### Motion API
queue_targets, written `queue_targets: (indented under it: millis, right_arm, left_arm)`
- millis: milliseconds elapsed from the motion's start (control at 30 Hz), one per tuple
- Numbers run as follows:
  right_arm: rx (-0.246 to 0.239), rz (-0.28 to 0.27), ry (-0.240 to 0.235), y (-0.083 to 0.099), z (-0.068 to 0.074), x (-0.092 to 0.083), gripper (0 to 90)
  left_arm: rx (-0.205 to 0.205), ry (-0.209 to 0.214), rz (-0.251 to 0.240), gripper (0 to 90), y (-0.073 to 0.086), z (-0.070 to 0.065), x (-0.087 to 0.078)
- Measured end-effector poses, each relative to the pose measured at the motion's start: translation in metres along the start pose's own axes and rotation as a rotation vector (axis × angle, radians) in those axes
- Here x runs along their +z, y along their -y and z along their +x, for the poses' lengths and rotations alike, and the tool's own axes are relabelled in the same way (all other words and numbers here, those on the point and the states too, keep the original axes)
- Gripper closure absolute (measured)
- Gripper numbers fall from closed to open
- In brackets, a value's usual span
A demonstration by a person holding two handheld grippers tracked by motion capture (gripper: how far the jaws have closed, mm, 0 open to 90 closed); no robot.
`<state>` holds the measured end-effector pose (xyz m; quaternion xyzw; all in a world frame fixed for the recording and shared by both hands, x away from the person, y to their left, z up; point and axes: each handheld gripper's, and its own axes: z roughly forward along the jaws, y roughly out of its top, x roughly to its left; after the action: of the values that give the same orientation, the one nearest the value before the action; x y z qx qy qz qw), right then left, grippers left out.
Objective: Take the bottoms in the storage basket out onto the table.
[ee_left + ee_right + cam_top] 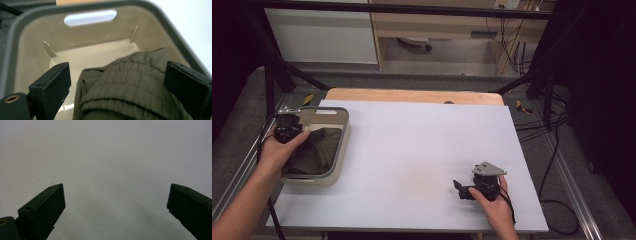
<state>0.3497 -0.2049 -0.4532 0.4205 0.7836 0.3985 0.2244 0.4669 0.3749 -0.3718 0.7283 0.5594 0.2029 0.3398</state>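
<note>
I hold a pair of black tongs in each hand at a white surface (412, 150).

My left tongs (292, 131) hang over a beige bin (339, 150) with a grey rim, which sits at the surface's left edge. Their jaws are spread wide. In the left gripper view an olive-green garment (130, 90) with a gathered, elastic band lies bunched inside the bin, and its bulk rises between my two jaws. The right jaw sits right against the cloth's edge; whether it touches I cannot tell. The left jaw stands apart from the cloth, with bare bin floor showing in the gap. The jaws are not pinching the garment. Beyond it I see the bin's far wall with its slotted handle hole (90, 17).

From the high view the garment (314, 150) fills much of the bin, dark against the pale walls, and my left hand (277, 150) rests over the bin's near-left rim.

My right tongs (464, 190) are low over the surface's near-right part, well apart from the bin, pointing left. Their jaws are spread wide too, with nothing but bare white surface between them.
</note>
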Motion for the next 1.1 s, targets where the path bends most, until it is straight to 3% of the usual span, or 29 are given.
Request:
queue_targets:
  millis: [300, 467, 667, 700, 733, 767, 867, 1000, 1100]
  right_arm:
    - [-0.013, 0.007, -0.001, -0.001, 0.002, 0.002, 2.3]
    - [-0.006, 0.014, -0.004, -0.001, 0.002, 0.003, 2.4]
    - [-0.014, 0.018, 0.001, -0.001, 0.003, 0.003, 2.4]
    - [-0.015, 0.019, 0.001, -0.001, 0.002, 0.004, 2.4]
    - [-0.013, 0.022, 0.000, -0.001, 0.002, 0.004, 2.4]
    - [-0.013, 0.022, 0.000, -0.001, 0.002, 0.004, 2.4]
    - [-0.013, 0.022, 0.002, -0.001, 0.002, 0.004, 2.4]
    - [-0.014, 0.022, 0.002, -0.001, 0.002, 0.004, 2.4]
    - [-0.016, 0.020, 0.002, -0.001, 0.003, 0.004, 2.5]
  left_arm:
    - [-0.055, 0.046, 0.028, 1.5, 0.007, 0.007, 0.014]
    - [-0.075, 0.120, 0.071, 0.0, 0.012, 0.004, 0.026]
    - [-0.059, 0.107, 0.108, 1.0, 0.013, -0.004, 0.038]
    - [-0.054, 0.119, 0.111, 3.3, 0.013, -0.004, 0.038]
    - [-0.051, 0.131, 0.112, 11.5, 0.013, -0.004, 0.039]
    - [-0.047, 0.147, 0.112, 11.5, 0.014, -0.003, 0.039]
    - [-0.064, 0.193, 0.117, 30.2, 0.014, -0.002, 0.038]
    - [-0.047, 0.202, 0.110, 52.6, 0.013, -0.006, 0.034]
    - [-0.031, 0.196, 0.094, 56.0, 0.011, -0.008, 0.029]
